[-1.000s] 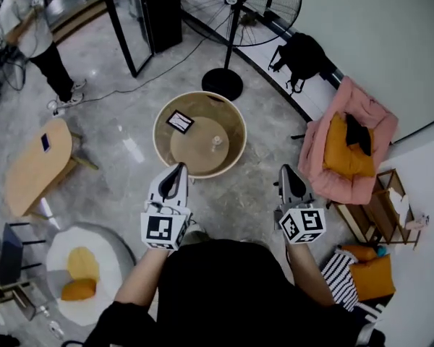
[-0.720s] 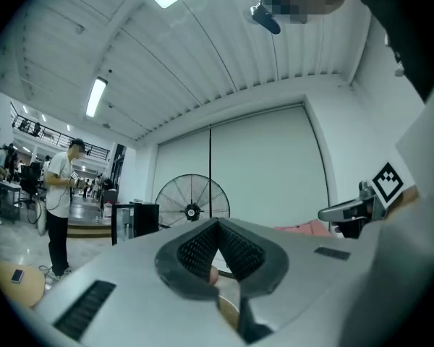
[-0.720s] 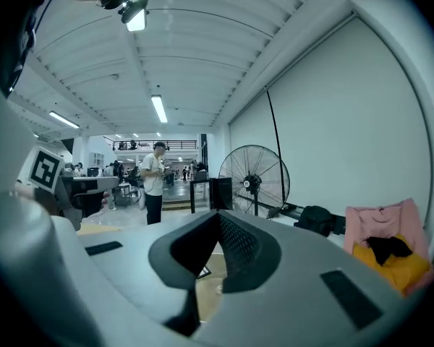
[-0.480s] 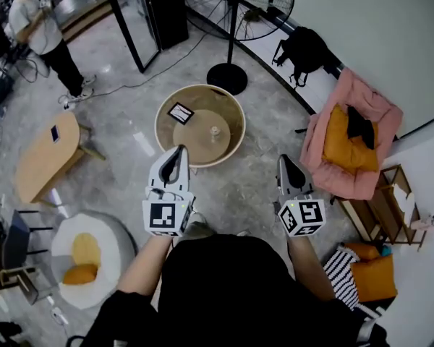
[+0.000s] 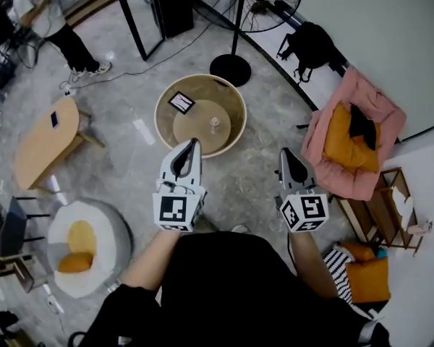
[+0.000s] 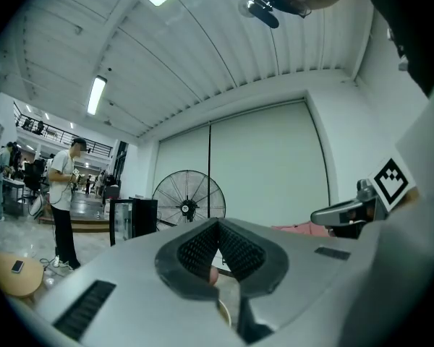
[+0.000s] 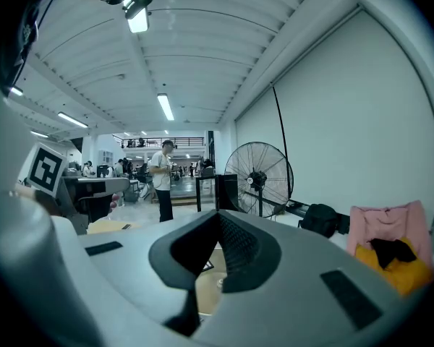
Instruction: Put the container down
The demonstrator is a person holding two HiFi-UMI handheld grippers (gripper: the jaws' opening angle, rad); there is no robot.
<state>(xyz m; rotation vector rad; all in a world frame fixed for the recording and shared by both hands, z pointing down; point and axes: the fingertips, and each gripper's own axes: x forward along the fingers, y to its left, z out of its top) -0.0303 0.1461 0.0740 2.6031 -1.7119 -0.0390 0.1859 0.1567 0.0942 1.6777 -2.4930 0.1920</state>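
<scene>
The round surface (image 5: 163, 125) lies just ahead of your tools. Your left tool (image 5: 193, 143) and right tool (image 5: 283, 152) are each closed on nothing. What looks like the container (image 5: 215, 122), small and pale, stands on that surface beyond the left tip. The setting-down seems finished, so hold clear.

I held my left gripper (image 5: 193, 144) and right gripper (image 5: 284, 152) out ahead of me, side by side, well apart — both pairs of jaws pressed together, gripping nothing.
</scene>
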